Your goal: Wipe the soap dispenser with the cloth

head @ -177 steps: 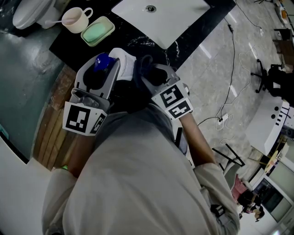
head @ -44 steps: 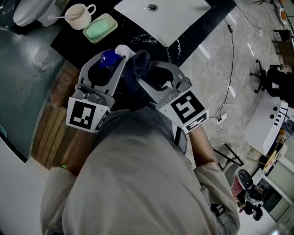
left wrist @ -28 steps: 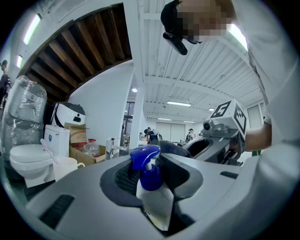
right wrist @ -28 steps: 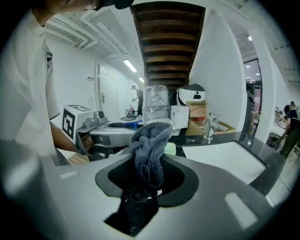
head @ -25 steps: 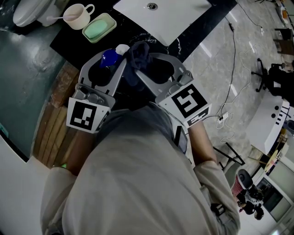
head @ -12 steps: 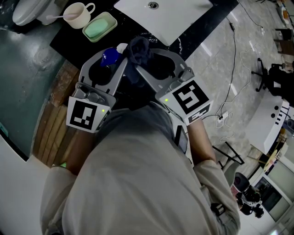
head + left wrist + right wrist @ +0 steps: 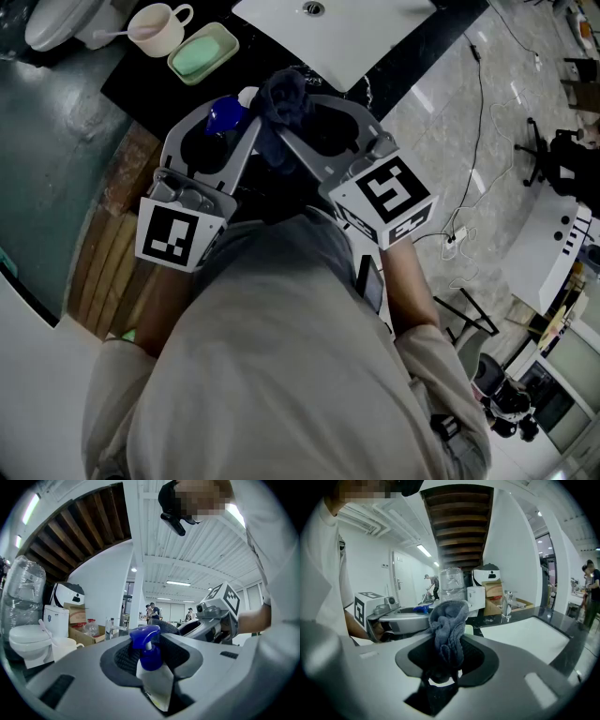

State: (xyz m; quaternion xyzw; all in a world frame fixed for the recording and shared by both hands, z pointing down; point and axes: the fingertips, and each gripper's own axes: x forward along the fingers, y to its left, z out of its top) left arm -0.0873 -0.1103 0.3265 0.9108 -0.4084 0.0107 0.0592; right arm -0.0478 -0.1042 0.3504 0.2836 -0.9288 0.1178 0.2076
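Cup (image 7: 155, 33) and green soap dish (image 7: 200, 53) sit at the upper left of the head view, on the dark counter (image 7: 136, 82). Just below them the left gripper (image 7: 217, 131) is clamped on the soap dispenser (image 7: 151, 667), its jaws set wide round the white body, blue pump upward. Right of that, the right gripper (image 7: 449, 637) pinches a bunched dark grey cloth (image 7: 447, 620). The cloth sits close beside the pump head; whether they touch, I cannot tell. A white basin (image 7: 347, 33) lies at top centre.
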